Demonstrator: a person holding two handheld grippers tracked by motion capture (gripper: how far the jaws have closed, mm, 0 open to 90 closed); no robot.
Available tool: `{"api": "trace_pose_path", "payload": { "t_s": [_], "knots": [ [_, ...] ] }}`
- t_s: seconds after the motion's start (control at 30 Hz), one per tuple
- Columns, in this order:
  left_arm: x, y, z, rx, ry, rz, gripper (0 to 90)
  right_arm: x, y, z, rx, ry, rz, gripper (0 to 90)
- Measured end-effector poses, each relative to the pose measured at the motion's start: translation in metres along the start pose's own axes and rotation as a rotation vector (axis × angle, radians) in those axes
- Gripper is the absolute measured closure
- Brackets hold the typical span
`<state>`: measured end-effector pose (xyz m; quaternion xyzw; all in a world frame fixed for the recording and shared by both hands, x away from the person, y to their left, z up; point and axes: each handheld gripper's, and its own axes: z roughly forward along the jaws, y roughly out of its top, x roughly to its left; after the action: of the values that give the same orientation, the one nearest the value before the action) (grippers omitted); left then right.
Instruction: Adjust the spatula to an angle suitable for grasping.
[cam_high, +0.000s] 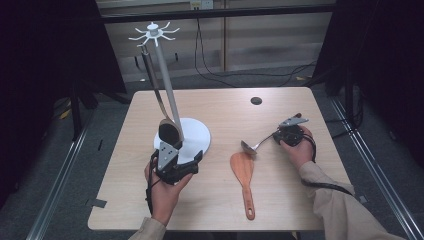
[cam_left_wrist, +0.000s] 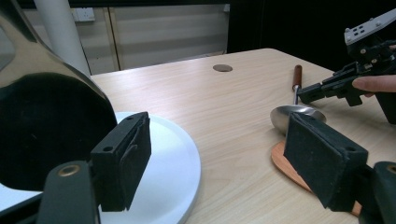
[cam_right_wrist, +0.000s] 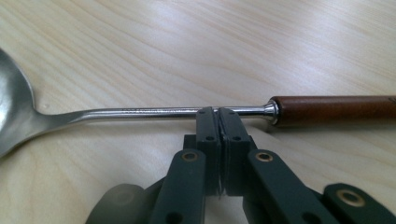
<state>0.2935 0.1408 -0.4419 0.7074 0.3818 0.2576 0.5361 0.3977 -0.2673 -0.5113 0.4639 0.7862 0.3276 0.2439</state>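
I see the steel ladle (cam_high: 252, 145), brown wooden handle (cam_right_wrist: 334, 109), lying flat on the counter (cam_high: 280, 190) right of centre, bowl just beside the orange spatula's (cam_high: 243, 172) blade, handle pointing away to the right.

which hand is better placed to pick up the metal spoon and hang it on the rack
Right. The right tool is shut against the metal spoon's shaft, beside its wooden handle. The left tool stands open at the rack's white base, by the hanging black ladle, away from the spoon.

We are wearing beige sleeves (cam_high: 340, 205); behind our black, brass-riveted tongs (cam_right_wrist: 218, 122), dark cables (cam_high: 325, 184) are trailing.
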Motion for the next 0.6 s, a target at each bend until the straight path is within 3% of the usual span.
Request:
{"api": "trace_pose_path", "payload": {
  "t_s": [0.23, 0.3, 0.37, 0.4, 0.43, 0.47, 0.53, 0.6],
  "knots": [
    [0.001, 0.0, -0.001, 0.001, -0.004, 0.006, 23.1, 0.008, 0.003, 0.0, -0.007, -0.003, 0.008, 86.8],
    [0.001, 0.0, -0.002, -0.005, 0.001, -0.002, 23.1, 0.016, 0.004, -0.008, -0.035, 0.052, 0.037, 82.8],
    [0.001, 0.001, -0.002, -0.003, 0.003, 0.001, 23.1, 0.02, 0.005, -0.012, -0.048, 0.069, 0.032, 81.7],
    [0.001, 0.001, -0.003, -0.002, 0.008, 0.005, 23.1, 0.027, 0.007, -0.022, -0.071, 0.12, 0.019, 76.6],
    [0.001, 0.001, -0.003, -0.003, 0.005, 0.005, 23.1, 0.027, 0.007, -0.022, -0.071, 0.12, 0.019, 76.6],
    [0.0, 0.001, -0.002, -0.006, 0.004, 0.005, 23.2, 0.033, 0.01, -0.031, -0.094, 0.151, 0.037, 71.5],
    [-0.001, 0.001, -0.002, -0.006, 0.004, 0.004, 23.2, 0.036, 0.012, -0.035, -0.104, 0.179, 0.039, 71.4],
    [-0.001, 0.001, -0.002, -0.001, 0.001, 0.012, 23.1, 0.044, 0.016, -0.044, -0.122, 0.237, 0.036, 65.9]
  ]
}}
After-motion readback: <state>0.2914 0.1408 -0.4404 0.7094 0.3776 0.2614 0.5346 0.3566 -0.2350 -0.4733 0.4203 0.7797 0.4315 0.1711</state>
